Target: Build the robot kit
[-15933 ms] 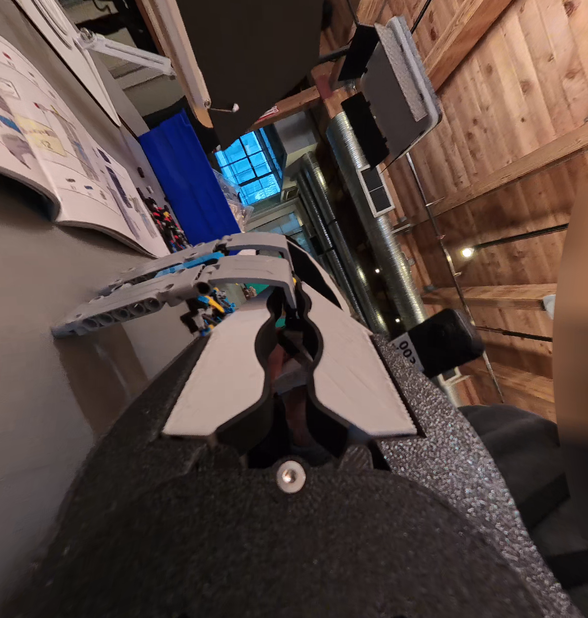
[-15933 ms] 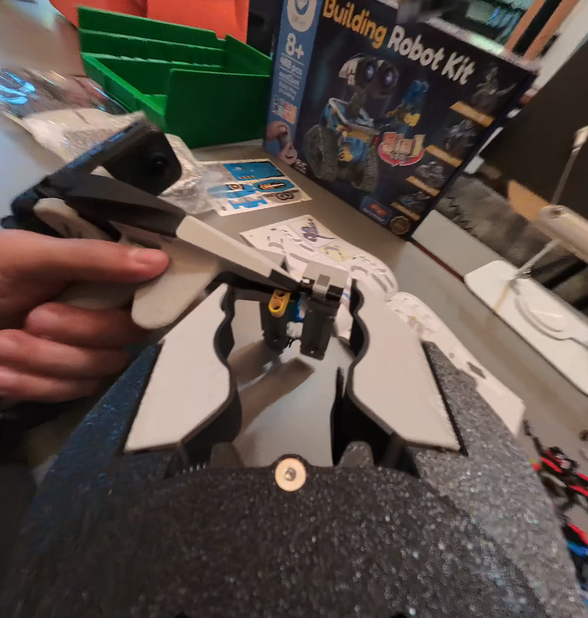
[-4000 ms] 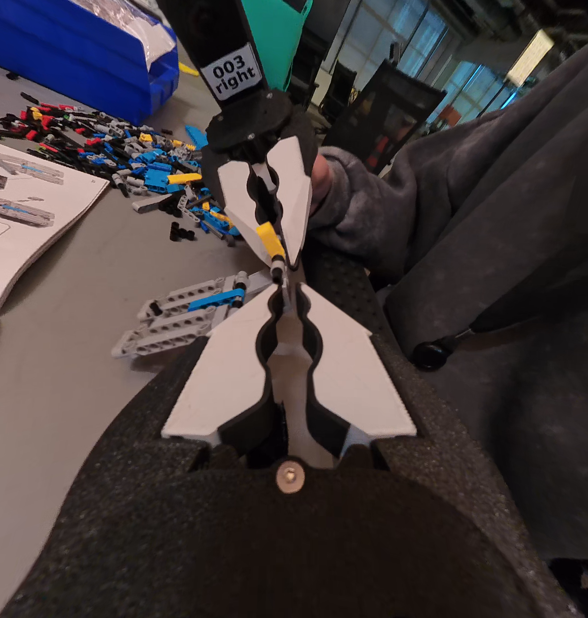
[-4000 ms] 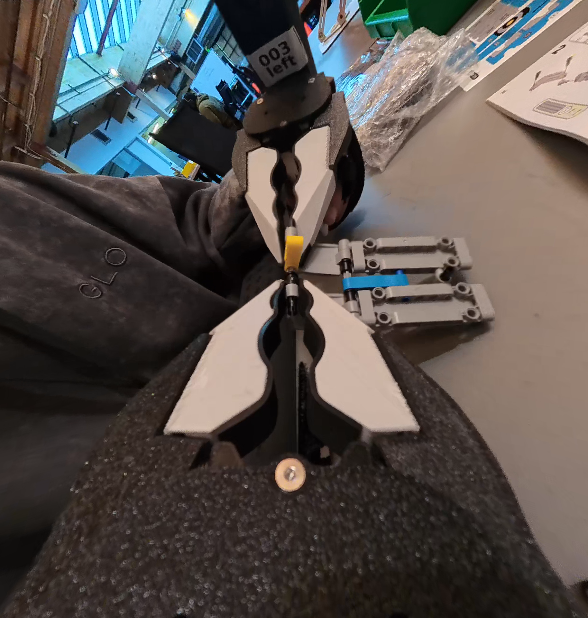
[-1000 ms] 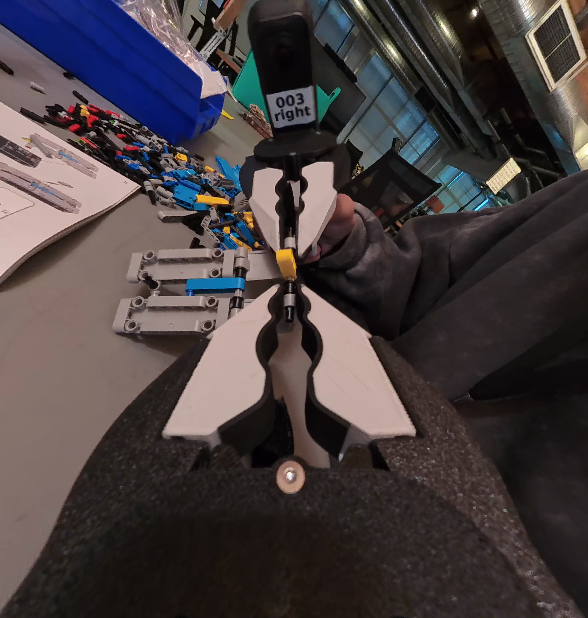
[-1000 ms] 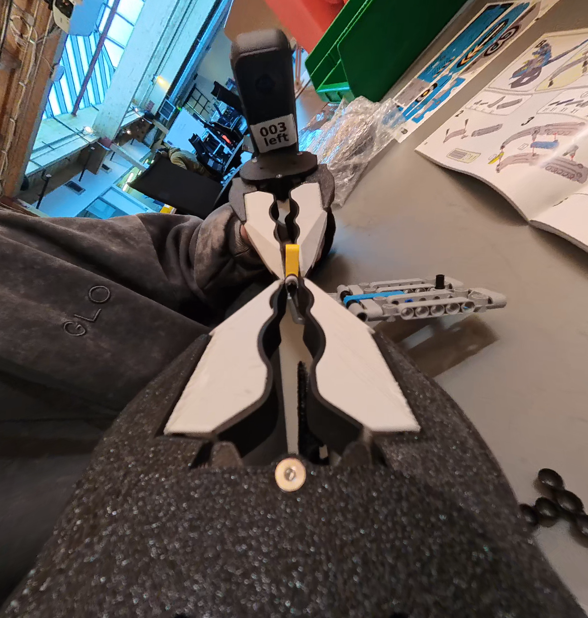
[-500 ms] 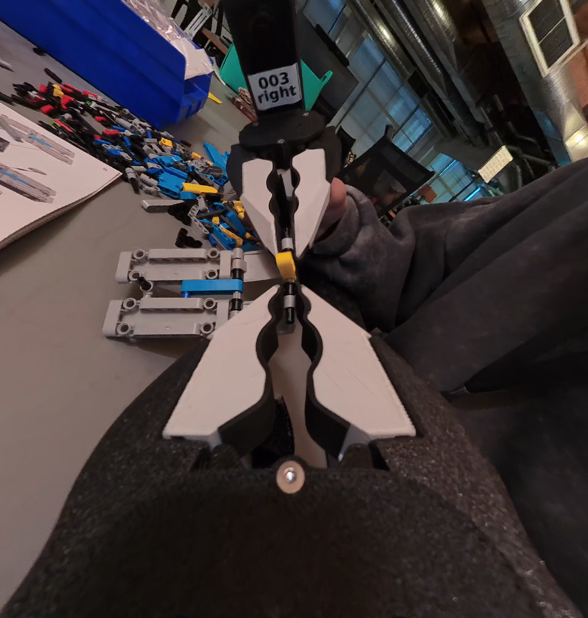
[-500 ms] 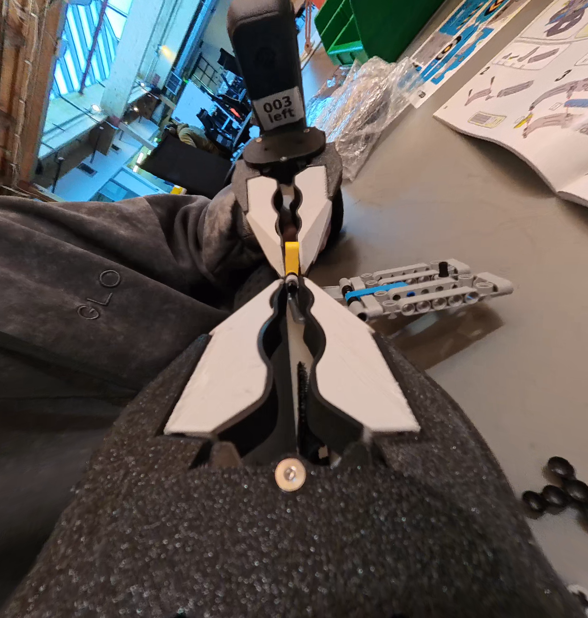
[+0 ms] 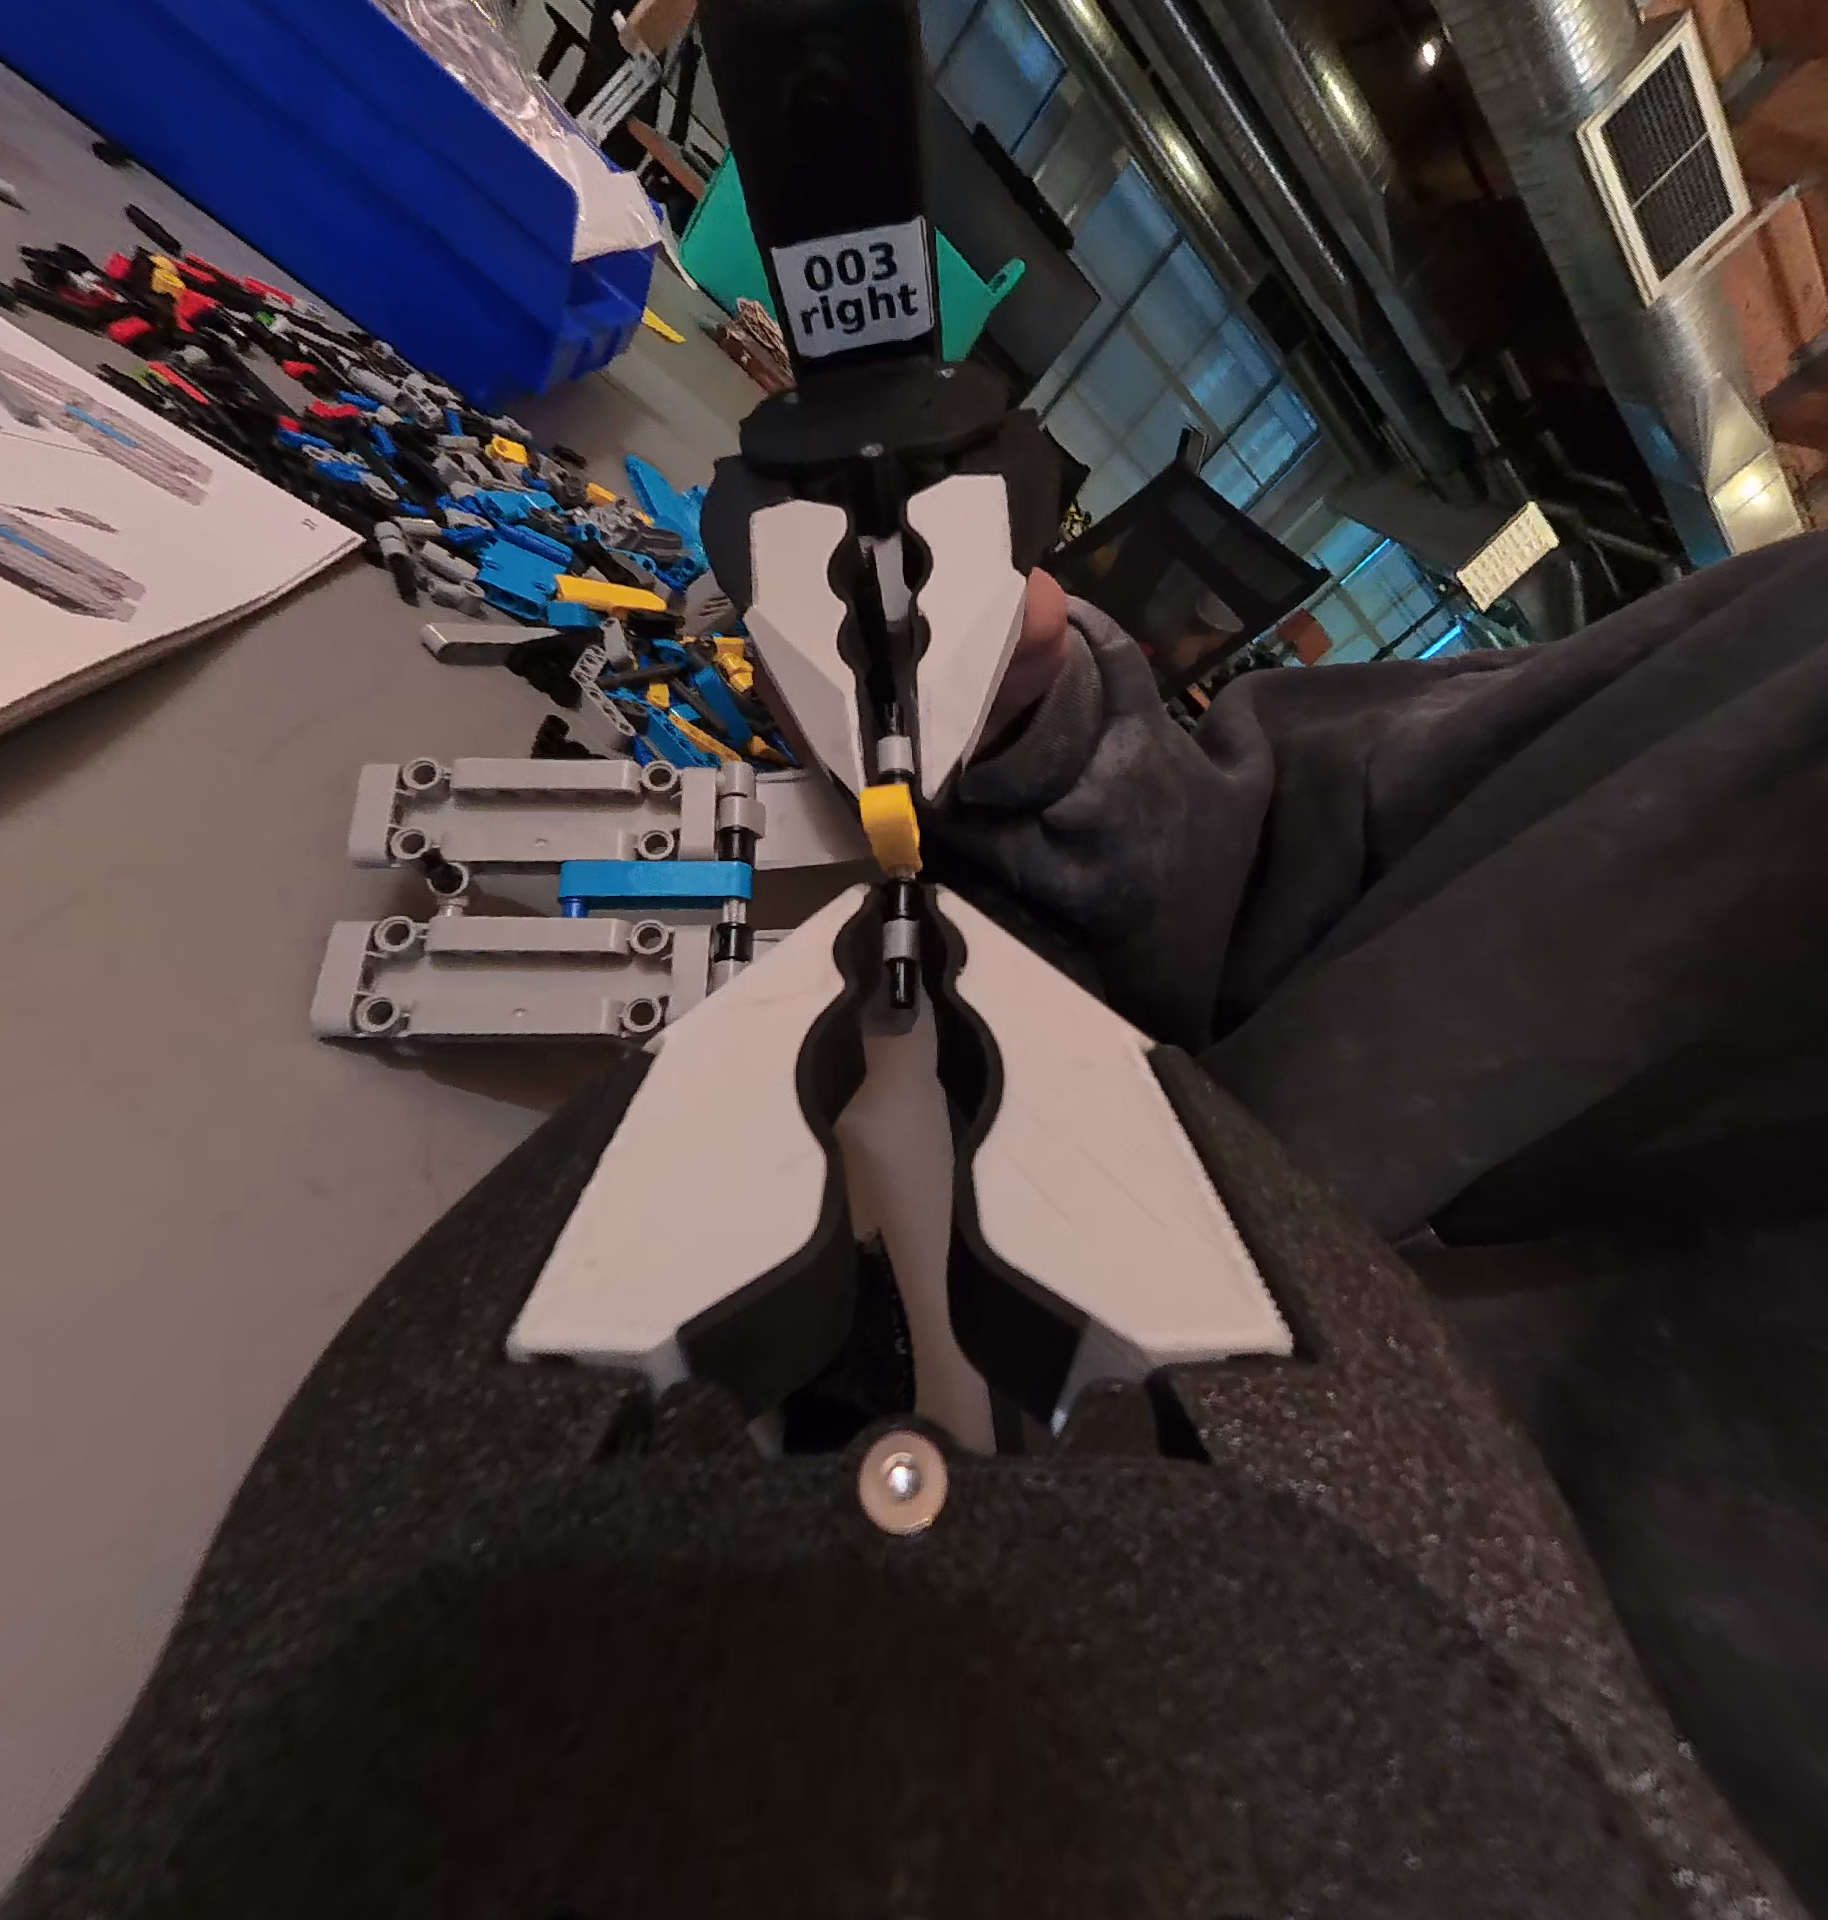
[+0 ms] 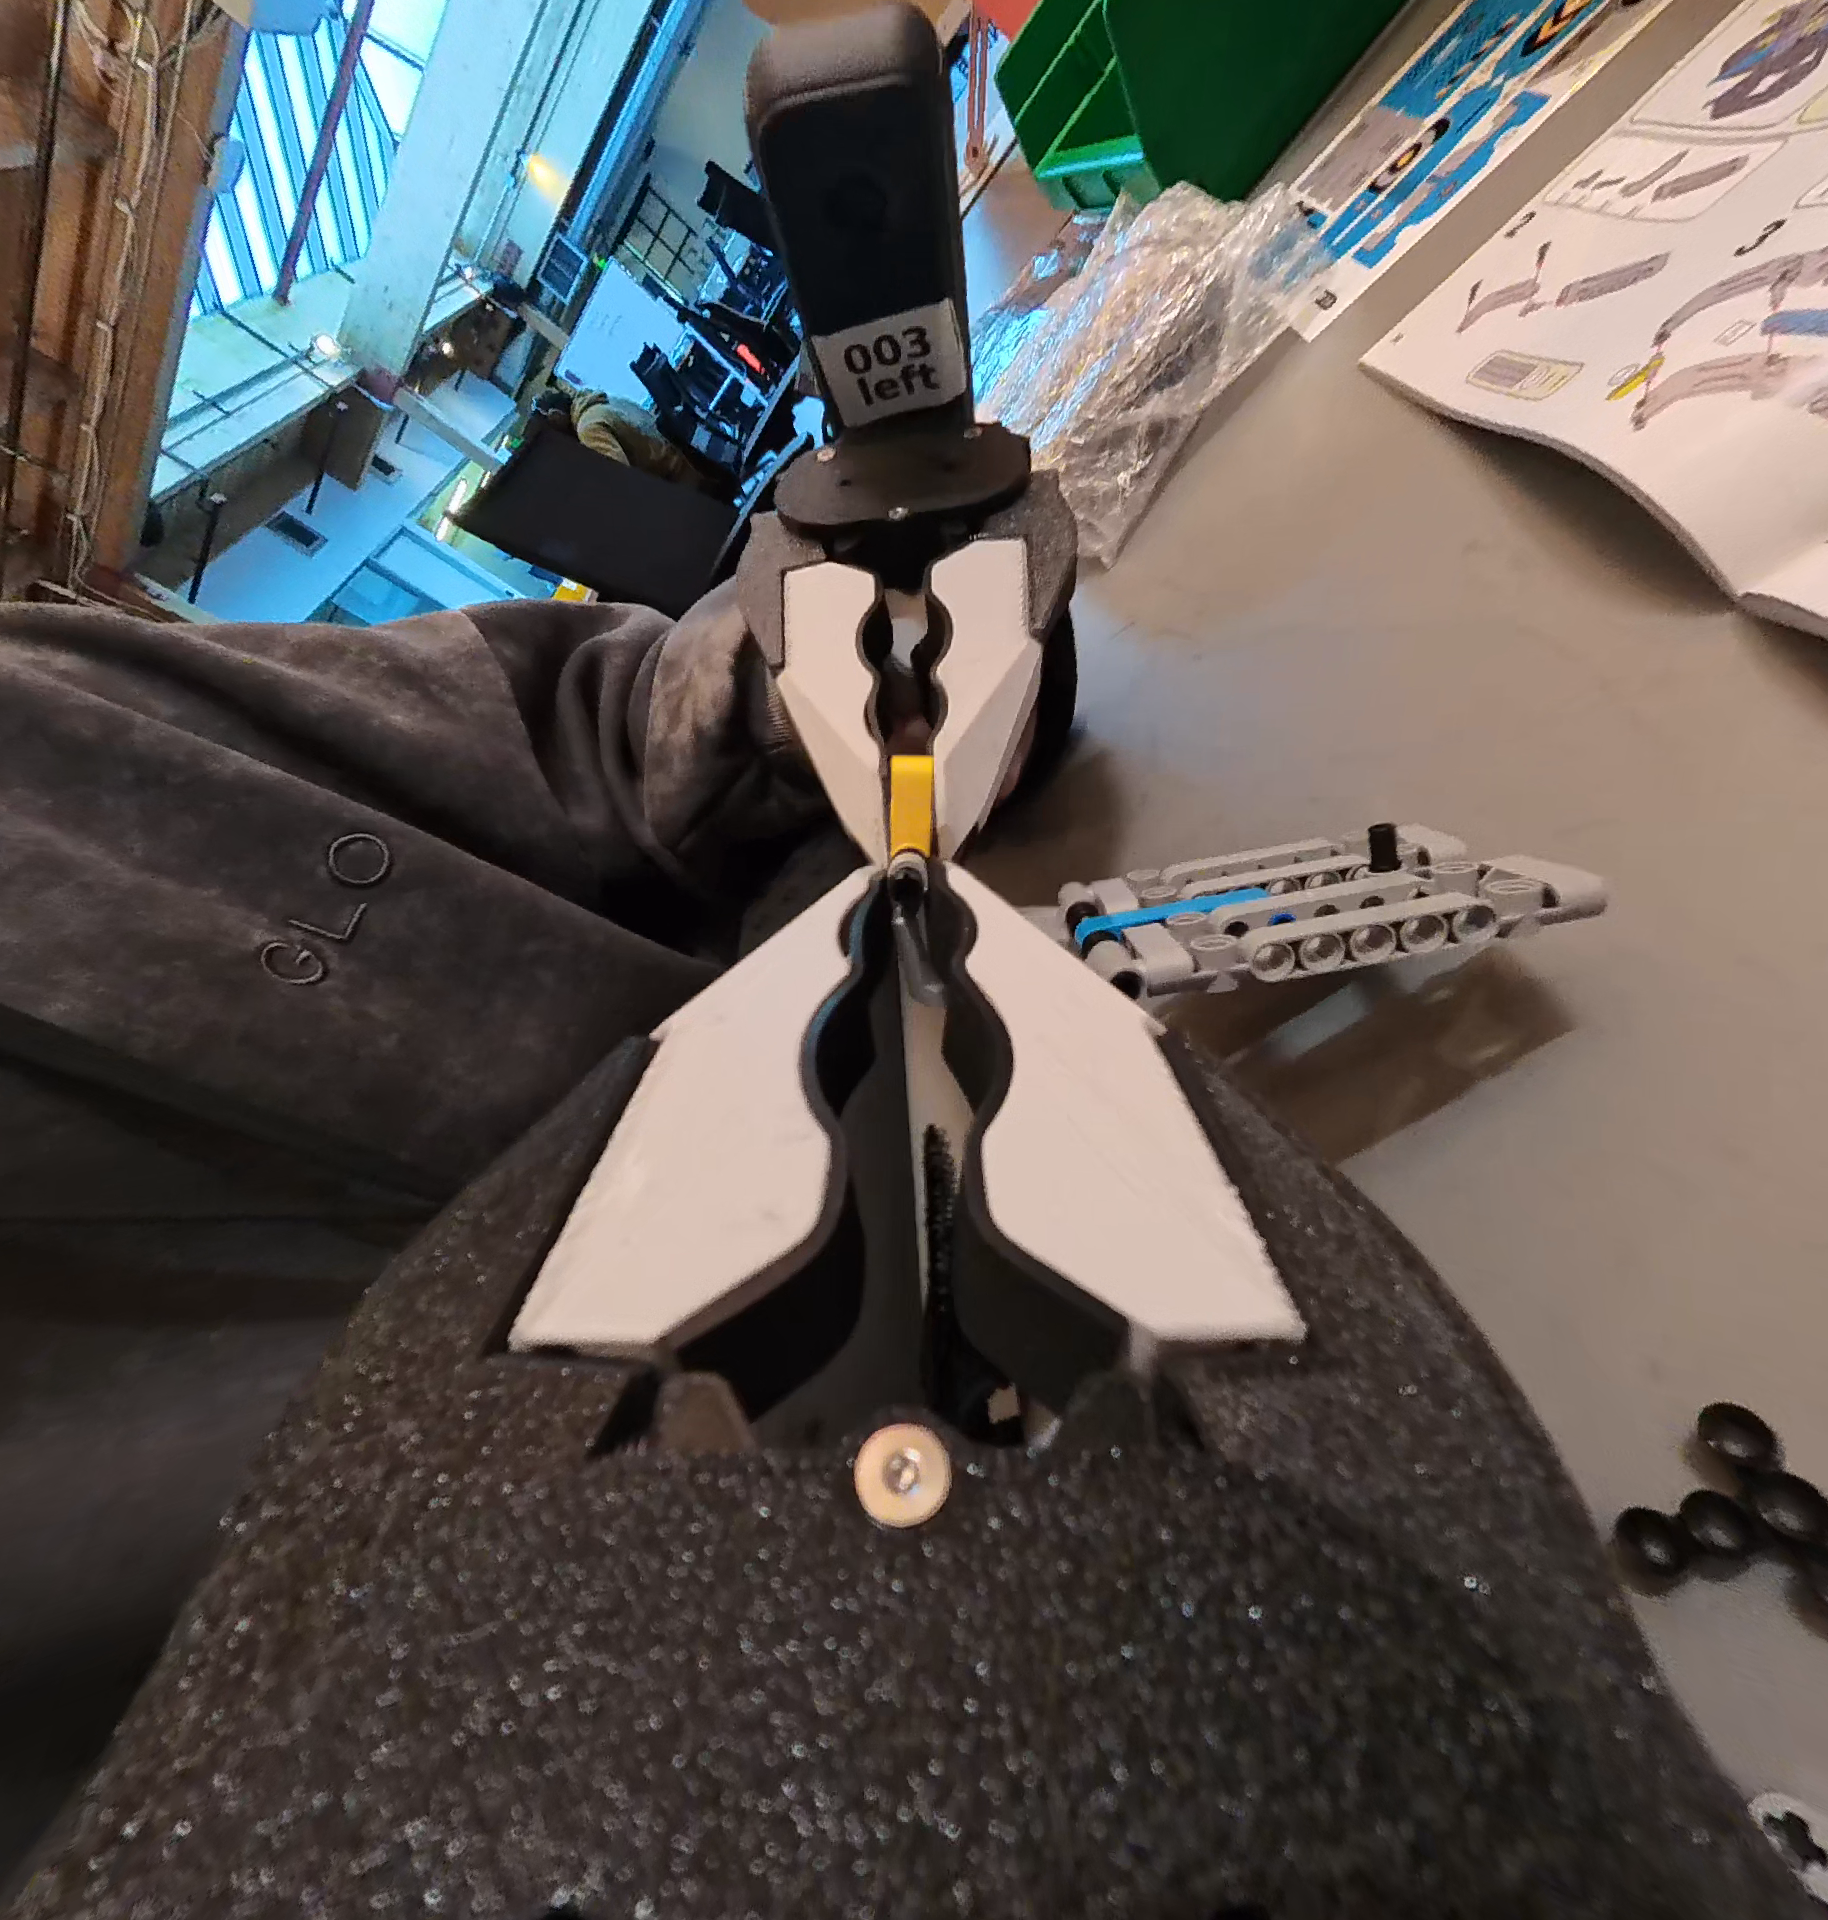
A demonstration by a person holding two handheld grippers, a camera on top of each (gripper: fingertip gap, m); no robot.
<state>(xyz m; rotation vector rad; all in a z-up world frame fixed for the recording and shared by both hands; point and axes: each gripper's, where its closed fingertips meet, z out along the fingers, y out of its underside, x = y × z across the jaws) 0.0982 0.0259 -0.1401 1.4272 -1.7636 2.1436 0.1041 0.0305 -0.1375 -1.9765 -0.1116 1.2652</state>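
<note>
Table (image 9: 110, 1091): grey top carrying everything below; the grey beam frame serves as landmark.
Sleeve (image 10: 318, 831): dark grey, just beside the frame on the person's side.
Blue bin (image 9: 370, 177): well beyond the frame, at the table's far edge.
Green bin (image 10: 1180, 94): far beyond the frame in the right wrist view.
Instruction booklet (image 10: 1668, 312): open, well apart from the frame.
Plastic bags (image 10: 1128, 312): crumpled, between booklet and left gripper.
Loose parts pile (image 9: 494, 520): blue, black, red and yellow pieces just beyond the frame.
Grey beam frame (image 9: 515, 894): two grey beams joined by a blue link, flat on the table beside both grippers' tips.
Left gripper (image 9: 894, 935): clenched on the near end of a thin black axle.
Right gripper (image 10: 908, 894): clenched on the same axle's other end, tip to tip with the left.
Black connector (image 10: 1762, 1517): near the frame, apart from it.
Axle (image 9: 897, 945): held above the table just beside the frame; apparently carries grey bushes.
Yellow connector (image 9: 889, 826): on the axle, between the two pairs of tips.
</note>
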